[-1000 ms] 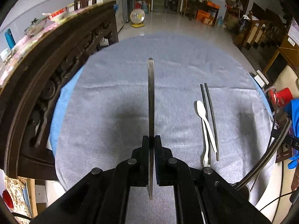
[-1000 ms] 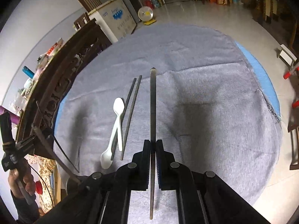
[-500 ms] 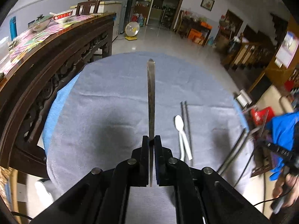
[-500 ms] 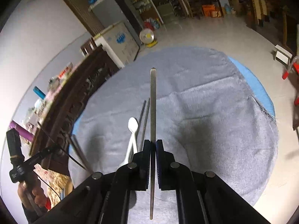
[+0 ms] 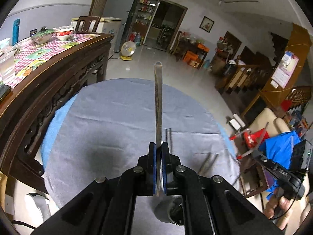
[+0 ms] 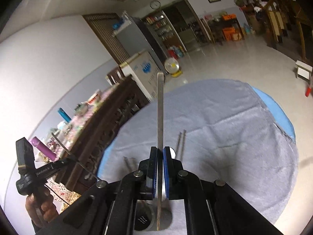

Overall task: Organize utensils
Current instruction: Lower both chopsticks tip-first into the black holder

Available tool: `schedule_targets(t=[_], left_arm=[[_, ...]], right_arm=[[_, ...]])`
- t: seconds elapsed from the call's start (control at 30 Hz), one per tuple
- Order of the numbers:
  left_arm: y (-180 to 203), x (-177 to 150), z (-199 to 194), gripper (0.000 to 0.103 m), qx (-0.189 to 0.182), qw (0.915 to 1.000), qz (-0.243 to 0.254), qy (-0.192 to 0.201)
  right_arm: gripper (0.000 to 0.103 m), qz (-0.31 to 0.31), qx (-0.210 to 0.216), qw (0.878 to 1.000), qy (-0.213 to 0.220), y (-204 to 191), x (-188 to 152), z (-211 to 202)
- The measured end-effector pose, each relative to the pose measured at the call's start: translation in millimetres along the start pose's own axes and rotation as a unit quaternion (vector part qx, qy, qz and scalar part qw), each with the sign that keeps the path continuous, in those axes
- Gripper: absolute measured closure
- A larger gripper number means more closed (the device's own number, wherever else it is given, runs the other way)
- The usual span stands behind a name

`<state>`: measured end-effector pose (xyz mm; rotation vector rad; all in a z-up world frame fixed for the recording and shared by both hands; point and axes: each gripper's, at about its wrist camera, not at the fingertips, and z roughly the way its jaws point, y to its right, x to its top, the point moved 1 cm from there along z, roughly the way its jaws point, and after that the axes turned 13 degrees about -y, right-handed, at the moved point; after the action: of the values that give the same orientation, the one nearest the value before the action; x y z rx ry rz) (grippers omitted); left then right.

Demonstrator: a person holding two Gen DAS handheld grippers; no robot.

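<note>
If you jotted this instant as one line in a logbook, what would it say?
left tongs: shut, nothing between | right tongs: shut, nothing between | chopsticks: on grey cloth | cup: under tongs

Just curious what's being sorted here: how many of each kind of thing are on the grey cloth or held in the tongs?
Flat metal strips, held: 2
Dark chopsticks: 2
Blurred metal sticks: 2
White spoon, mostly hidden: 1
Dark cup: 1
Total: 8
</note>
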<state>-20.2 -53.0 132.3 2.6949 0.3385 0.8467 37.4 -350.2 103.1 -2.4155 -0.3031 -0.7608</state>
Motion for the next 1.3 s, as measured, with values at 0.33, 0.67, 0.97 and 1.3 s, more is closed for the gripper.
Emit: schedule_targets(t=[0.33, 0.67, 0.97, 1.3], left_arm=[[25, -14, 6, 0.098, -0.022, 0.9996, 0.018, -0.001], [36, -34, 45, 0.098, 0.004, 0.9992, 0.032, -0.025], [45, -55, 71, 0.098, 0.03, 0.9972, 0.051, -0.047], [51, -69, 85, 0.098, 0.047, 0.9944, 0.063, -0.071]], right_arm=[[0.096, 0.01, -0.005, 1.0, 0.028, -15, -20, 23], [0.096, 0.0, -0.027, 1.0, 0.009, -15, -40, 55], [0.096, -0.008, -0.035, 0.999, -0.012, -14, -56, 70], [0.096, -0.018, -0.041, 0.999, -0.027, -15, -68, 79]])
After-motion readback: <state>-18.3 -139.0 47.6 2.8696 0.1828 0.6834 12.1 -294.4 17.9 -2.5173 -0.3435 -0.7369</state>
